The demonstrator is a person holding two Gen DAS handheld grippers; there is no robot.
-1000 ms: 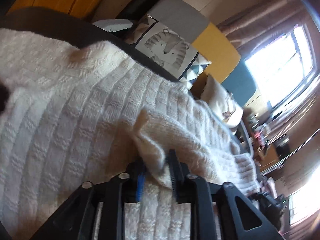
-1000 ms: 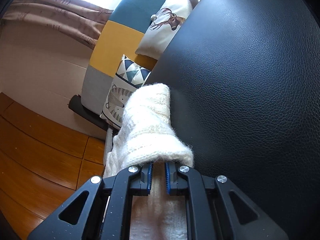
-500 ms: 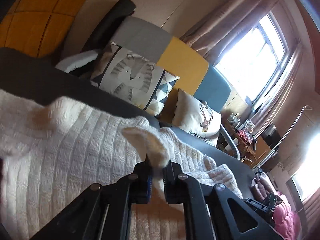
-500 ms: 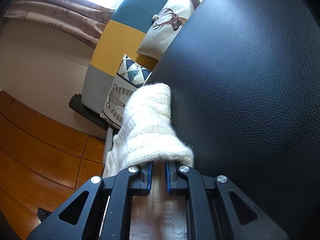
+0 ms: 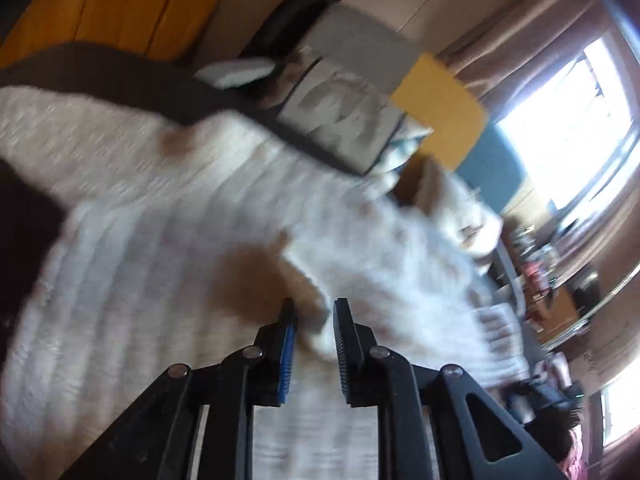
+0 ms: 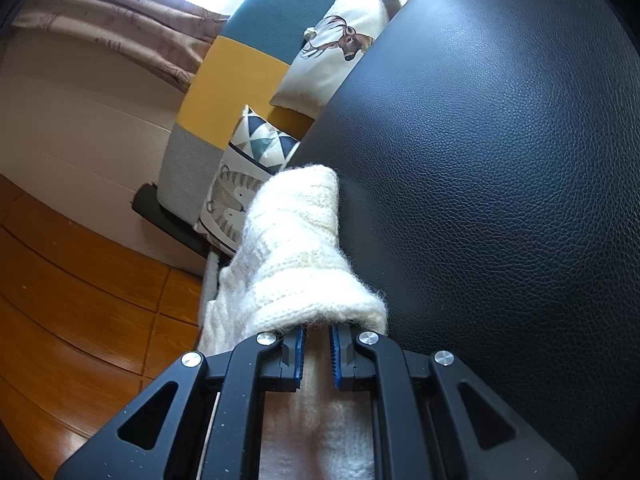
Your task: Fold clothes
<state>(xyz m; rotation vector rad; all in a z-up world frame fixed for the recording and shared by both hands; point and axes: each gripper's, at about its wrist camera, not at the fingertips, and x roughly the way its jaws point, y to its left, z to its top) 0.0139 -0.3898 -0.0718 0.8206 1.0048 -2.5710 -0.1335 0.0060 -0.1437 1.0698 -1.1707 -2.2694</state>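
A cream knitted sweater (image 5: pixel 160 280) lies spread over a black leather surface (image 6: pixel 500 160); the left wrist view is blurred by motion. My left gripper (image 5: pixel 312 304) hovers just above the knit. Its jaws are opening, and a raised fold of the sweater (image 5: pixel 316 332) still sits loosely between them. In the right wrist view, my right gripper (image 6: pixel 317 330) is shut on the sweater's sleeve (image 6: pixel 296 248) at the surface's left edge. The thick cuff end bulges forward over the fingertips and hides them.
Past the surface's far edge stands a grey, yellow and teal sofa (image 6: pixel 232 68) with a deer cushion (image 6: pixel 340 44) and a striped-animal cushion (image 6: pixel 240 188). Wooden floor (image 6: pixel 60 300) lies below on the left. A bright window (image 5: pixel 568 120) and a cluttered table (image 5: pixel 540 280) are at the right.
My left gripper closed on the sweater fold and rose with it, and now its jaws have parted again as the view swings. The right gripper and its sleeve have not moved.
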